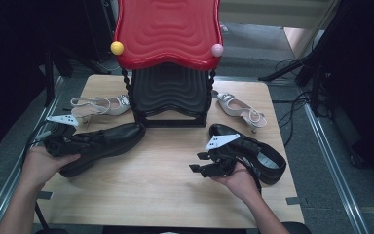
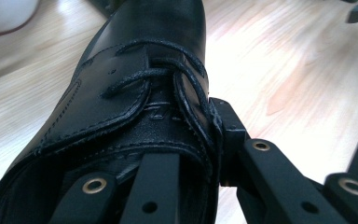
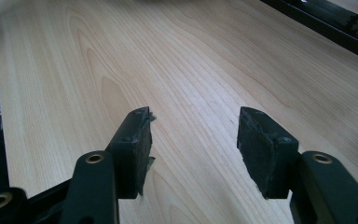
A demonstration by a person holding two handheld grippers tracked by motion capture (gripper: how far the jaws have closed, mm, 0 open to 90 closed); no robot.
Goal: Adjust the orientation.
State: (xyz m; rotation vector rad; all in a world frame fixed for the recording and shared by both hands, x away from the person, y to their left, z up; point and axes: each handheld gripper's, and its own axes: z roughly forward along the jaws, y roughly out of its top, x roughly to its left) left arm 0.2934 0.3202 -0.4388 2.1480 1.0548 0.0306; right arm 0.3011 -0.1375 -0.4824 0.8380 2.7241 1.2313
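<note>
We are seeing no readable brand or lettering on any shoe. The left gripper (image 1: 73, 141) is pinching the black lace-up dress shoe (image 1: 104, 145) by the side wall of its opening: in the left gripper view one jaw is reaching inside the shoe (image 2: 135, 93) and the other is pressing on the outside, beside the laces. Its long axis is running away from these tongs, toe pointing ahead toward the black lower shelf (image 1: 169, 100) of the red-topped shoe rack (image 1: 168, 31). The right gripper (image 1: 202, 163) is holding its jaws spread over bare wooden tabletop (image 3: 177, 60), nothing between them. Just behind it the second black shoe (image 1: 253, 151) is lying. A white sandal (image 1: 97, 106) is lying beyond the left tongs, another (image 1: 237, 109) beyond the right.
</note>
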